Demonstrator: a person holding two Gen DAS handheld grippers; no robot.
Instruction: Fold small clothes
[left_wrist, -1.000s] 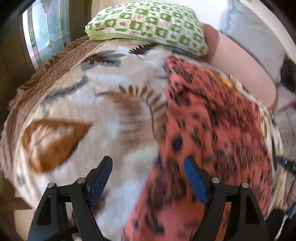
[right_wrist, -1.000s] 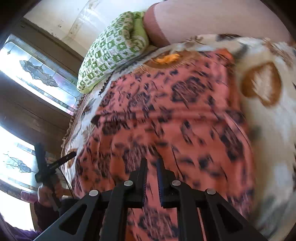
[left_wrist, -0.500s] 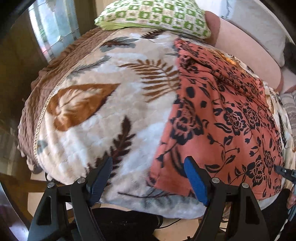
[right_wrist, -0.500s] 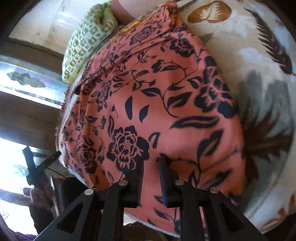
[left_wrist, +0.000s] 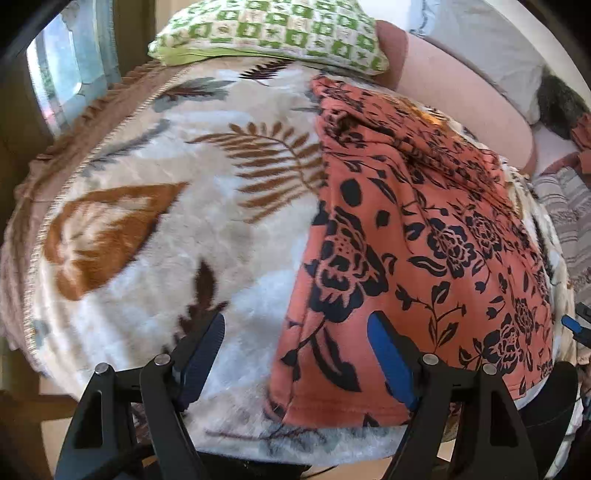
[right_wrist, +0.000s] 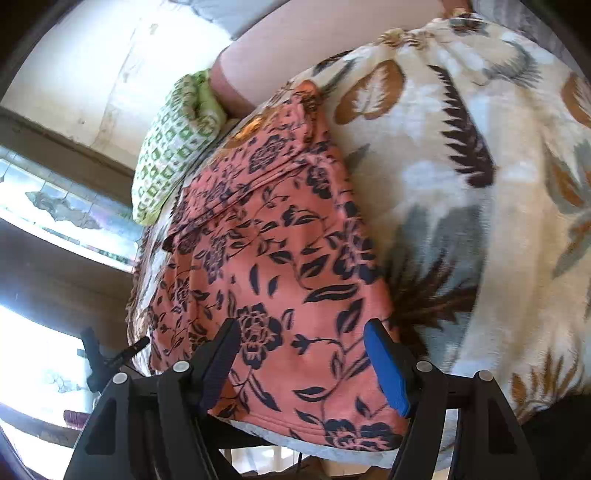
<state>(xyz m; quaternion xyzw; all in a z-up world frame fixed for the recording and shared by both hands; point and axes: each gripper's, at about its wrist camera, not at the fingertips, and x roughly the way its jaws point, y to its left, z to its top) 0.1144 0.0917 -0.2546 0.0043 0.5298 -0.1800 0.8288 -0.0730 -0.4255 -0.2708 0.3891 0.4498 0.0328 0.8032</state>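
Observation:
An orange garment with a black flower print (left_wrist: 424, 240) lies flat on a leaf-patterned blanket (left_wrist: 184, 221), its hem near the bed's front edge. It also shows in the right wrist view (right_wrist: 280, 266). My left gripper (left_wrist: 295, 347) is open and empty above the garment's near left corner. My right gripper (right_wrist: 301, 354) is open and empty above the garment's near right corner. The tip of the right gripper shows at the left wrist view's right edge (left_wrist: 576, 326).
A green and white checked pillow (left_wrist: 273, 33) lies at the bed's far end beside a pink bolster (left_wrist: 461, 96). A window (right_wrist: 55, 206) is on the left wall. Striped cloth (left_wrist: 569, 218) lies to the right. The blanket (right_wrist: 480, 184) falls off at the front edge.
My right gripper was shut on the garment and has opened and let it go. Both grippers pulled back toward the bed's front edge. The garment now lies flat.

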